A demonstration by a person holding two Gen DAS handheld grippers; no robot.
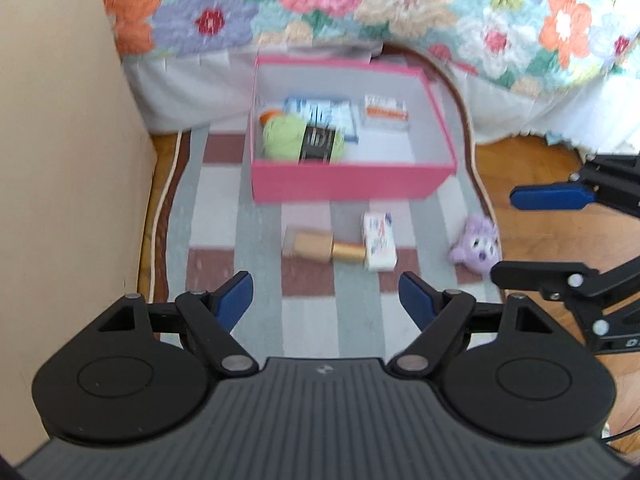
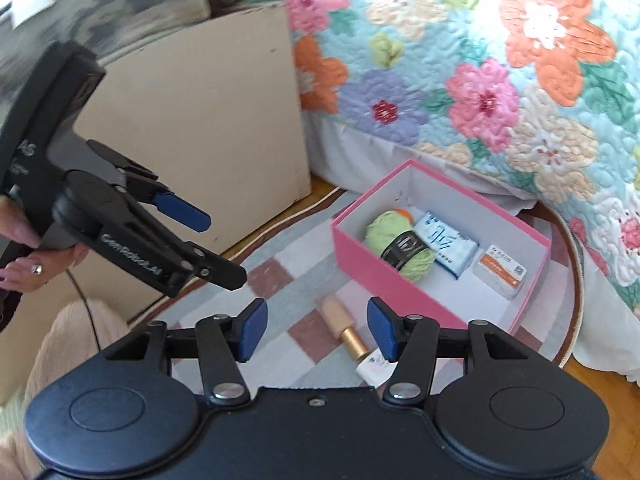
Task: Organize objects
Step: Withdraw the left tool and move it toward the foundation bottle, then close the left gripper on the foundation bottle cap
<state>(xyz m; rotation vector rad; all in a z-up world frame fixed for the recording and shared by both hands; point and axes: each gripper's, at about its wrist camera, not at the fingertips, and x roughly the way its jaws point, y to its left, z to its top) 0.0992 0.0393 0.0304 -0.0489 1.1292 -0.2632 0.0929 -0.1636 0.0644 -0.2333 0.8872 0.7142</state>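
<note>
Quilted flowers cover the bed (image 1: pixel 400 8) that fills the far side of both my views, its white skirt hanging to the wood floor (image 1: pixel 520 184). Beside it stands a beige cabinet (image 2: pixel 192 128), and a checked rug (image 1: pixel 312 320) lies on the floor in front. On the rug, close to the bed, sits the pink box (image 1: pixel 344 180), open, with a green yarn ball (image 1: pixel 284 138) in its near-left corner, a blue-and-white pack (image 1: pixel 324 114) just behind it and an orange-labelled pack (image 1: pixel 386 114) towards the right. Outside the box, on the rug just before its front wall, lie a small white carton (image 1: pixel 379 246) and a tan-and-gold tube (image 1: pixel 326 248), touching end to end; a purple plush toy (image 1: pixel 476 246) sits further right at the rug's edge. My left gripper (image 1: pixel 326 300) hovers above the rug, short of these things, its jaws wide apart and holding nothing. My right gripper (image 2: pixel 316 330) hangs over the tube and carton, its jaws likewise spread and empty.
</note>
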